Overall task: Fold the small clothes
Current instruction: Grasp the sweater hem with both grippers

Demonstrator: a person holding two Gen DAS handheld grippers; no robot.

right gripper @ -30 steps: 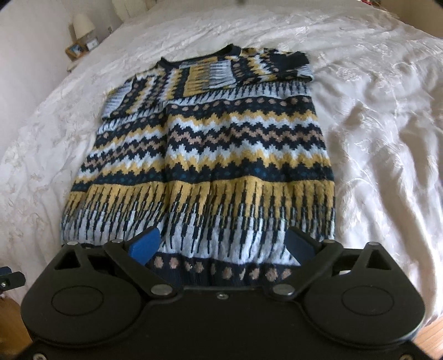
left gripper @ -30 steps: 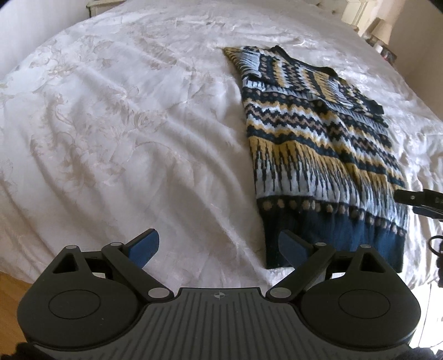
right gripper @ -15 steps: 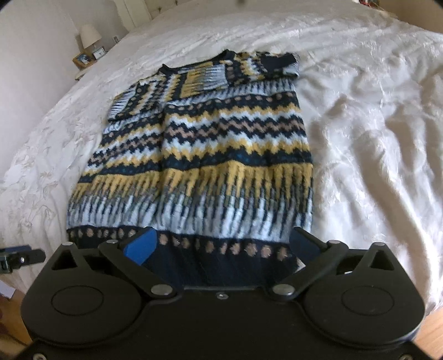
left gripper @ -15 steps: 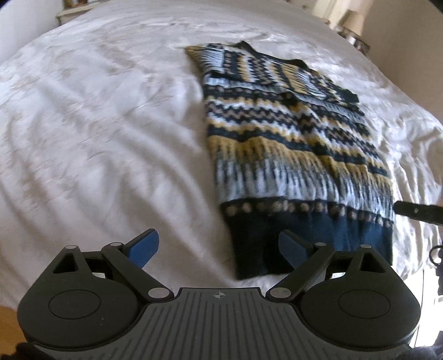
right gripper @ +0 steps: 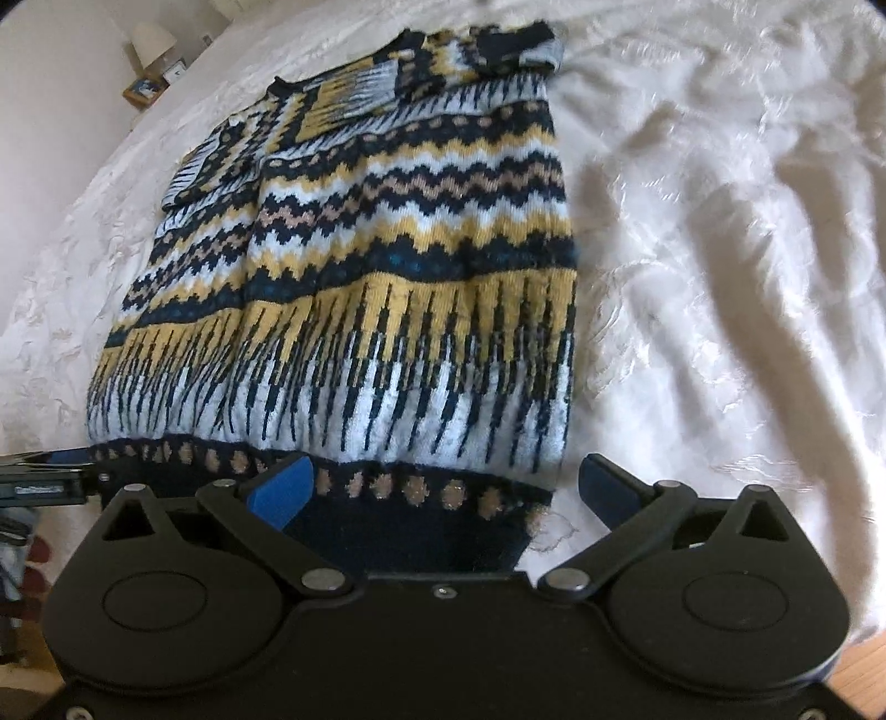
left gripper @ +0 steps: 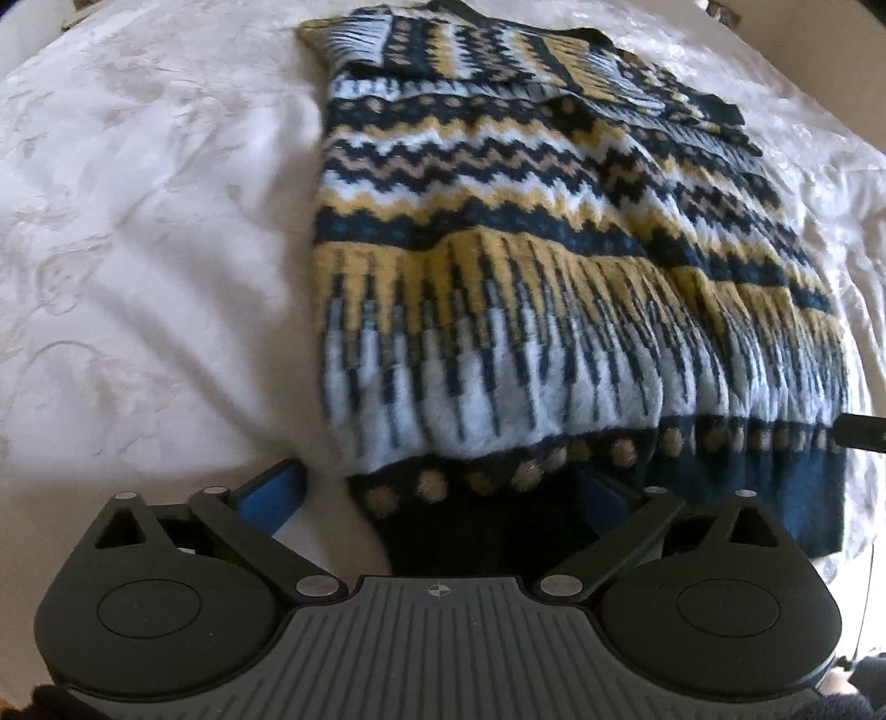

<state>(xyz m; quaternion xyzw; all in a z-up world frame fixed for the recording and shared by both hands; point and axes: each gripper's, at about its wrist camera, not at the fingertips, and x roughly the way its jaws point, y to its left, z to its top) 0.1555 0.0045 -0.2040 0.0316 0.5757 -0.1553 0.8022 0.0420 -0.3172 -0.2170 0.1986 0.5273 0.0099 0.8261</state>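
Note:
A knitted sweater (left gripper: 554, 266) in navy, yellow, light blue and tan bands lies flat on the white bed, sleeves folded in at the top. It also shows in the right wrist view (right gripper: 387, 266). My left gripper (left gripper: 437, 493) is open, its jaws either side of the sweater's lower left hem corner. My right gripper (right gripper: 443, 487) is open, its jaws either side of the lower right hem corner. The tip of the right gripper shows at the right edge of the left wrist view (left gripper: 858, 432).
The white embroidered bedspread (left gripper: 138, 249) spreads wide left of the sweater and is creased to its right (right gripper: 720, 249). A bedside table with a lamp (right gripper: 152, 44) stands at the back left. Wooden floor (right gripper: 864, 664) shows past the bed's near edge.
Both grippers have moved forward and down to the sweater's hem, each now straddling a bottom corner. Both jaws stay open. The sweater has not moved.

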